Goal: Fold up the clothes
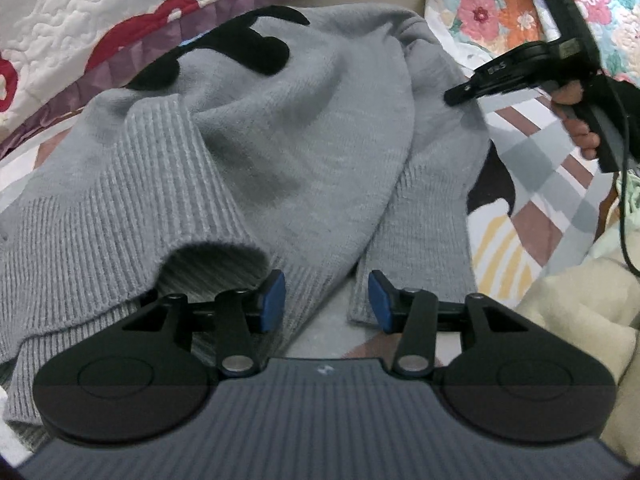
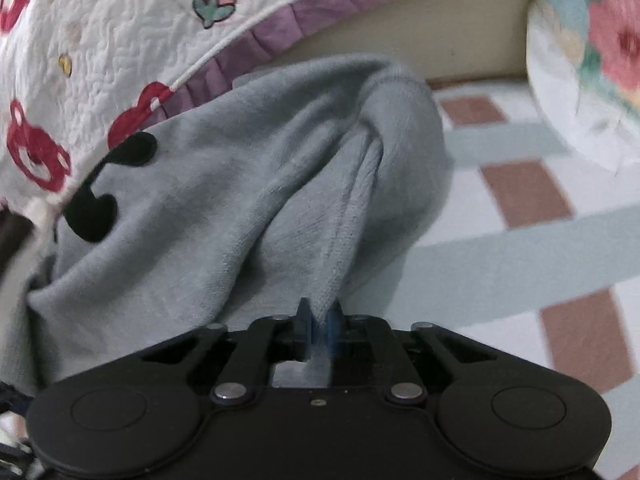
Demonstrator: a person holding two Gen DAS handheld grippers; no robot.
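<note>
One grey sweater (image 1: 280, 152) lies rumpled on the bed (image 2: 520, 240), hardly folded yet. Right gripper (image 2: 319, 330) has its jaws clamped on a sleeve fold at 6 o'clock; left gripper (image 1: 326, 300) stands with jaws apart over the ribbed hem, gripping nothing.

A checked bed sheet (image 2: 520, 240) of white, pale grey-green and brownish-pink squares covers the surface; a white quilted cover (image 2: 120, 40) with red cartoon figures, a pink strawberry and a purple ruffled edge lies along its far side; a floral quilted pillow (image 1: 500, 12) (pink and orange blooms) sits at the far right corner; cream fleecy fabric (image 1: 580, 320) lies bunched at the near right; a beige wall (image 2: 440, 24) runs behind.
</note>
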